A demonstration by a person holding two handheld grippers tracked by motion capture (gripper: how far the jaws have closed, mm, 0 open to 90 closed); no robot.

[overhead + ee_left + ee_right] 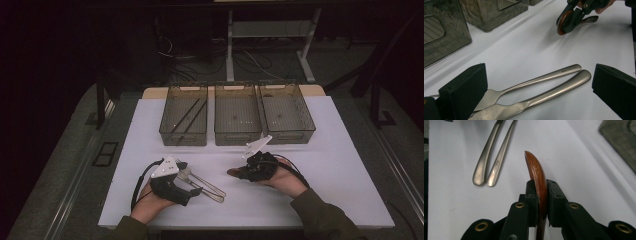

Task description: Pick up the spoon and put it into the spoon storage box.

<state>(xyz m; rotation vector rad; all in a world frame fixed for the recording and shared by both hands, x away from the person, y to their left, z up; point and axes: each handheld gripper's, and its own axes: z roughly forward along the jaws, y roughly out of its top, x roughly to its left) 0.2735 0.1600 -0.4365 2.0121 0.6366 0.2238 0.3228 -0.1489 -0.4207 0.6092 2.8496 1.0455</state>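
Clamped edge-on between the closed fingers of the right gripper (541, 202), the wooden spoon (536, 170) hangs just above the white tabletop (320, 150), apparently lifted for sorting into 1 of 3 bins (237, 115), while the left gripper (192, 187) straddles 2 steel utensils (544, 87), fingers open.

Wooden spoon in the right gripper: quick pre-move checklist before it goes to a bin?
1. Right gripper clamped on wooden spoon: ok.
2. Spoon gripped edge-on, centred in jaws: ok.
3. Left gripper open, jaws either side of the two metal utensils, not gripping: ok.
4. Middle bin free to receive: ok.
5. Left bin already holds long dark sticks: ok.
6. Which bin is meant for the spoon: cannot tell.
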